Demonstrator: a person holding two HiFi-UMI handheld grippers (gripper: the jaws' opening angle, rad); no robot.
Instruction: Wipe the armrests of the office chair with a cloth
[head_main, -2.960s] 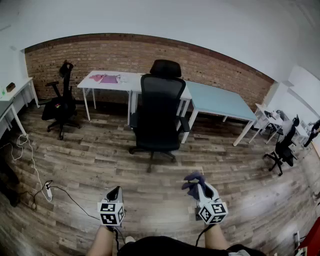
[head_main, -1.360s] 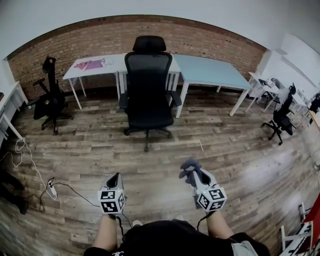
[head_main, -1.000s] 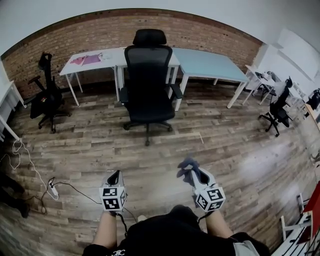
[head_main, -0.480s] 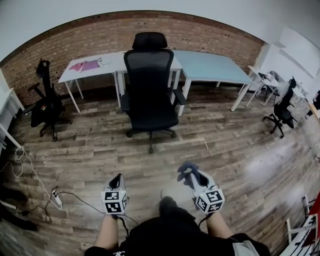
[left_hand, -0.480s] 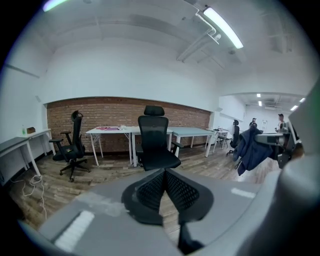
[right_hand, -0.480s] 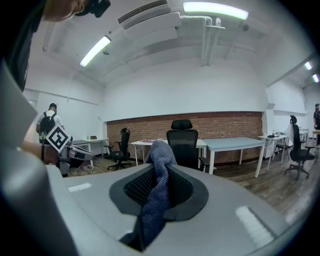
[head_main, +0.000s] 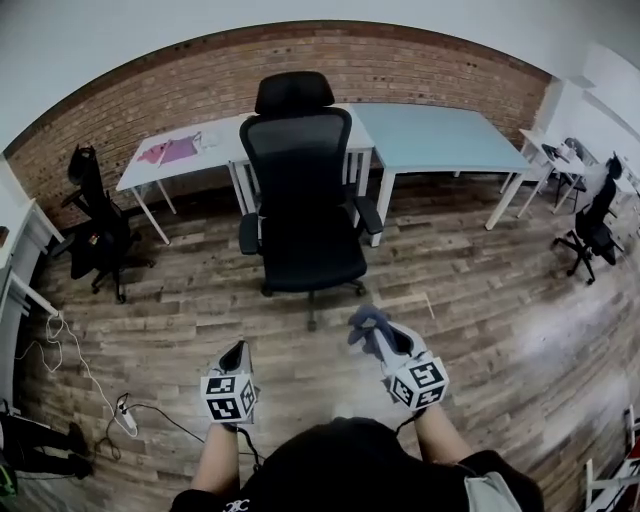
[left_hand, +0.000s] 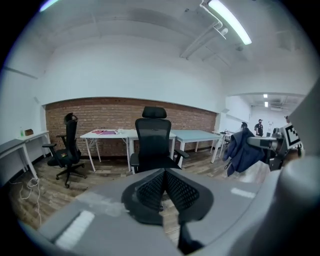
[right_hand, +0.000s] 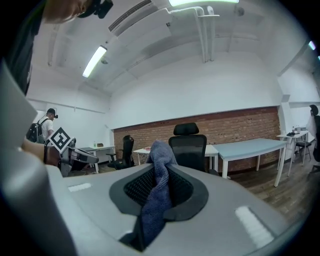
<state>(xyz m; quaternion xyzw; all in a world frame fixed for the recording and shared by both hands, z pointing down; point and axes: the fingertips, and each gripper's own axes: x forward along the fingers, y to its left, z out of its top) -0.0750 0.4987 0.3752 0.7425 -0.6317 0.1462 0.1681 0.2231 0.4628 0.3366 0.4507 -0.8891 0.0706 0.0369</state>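
At twelve o'clock stands a black mesh office chair; your right gripper clamps a blue-grey towelling cloth, your left gripper closed, empty.

Grey-shelled left tongs and right tongs, black ribbed pads. White cube with black square markers on each. Black cable at left wrist. Dark top.

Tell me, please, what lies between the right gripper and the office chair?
Only bare wooden floor lies between the right gripper, shut on the cloth, and the office chair. The head view shows this stretch.
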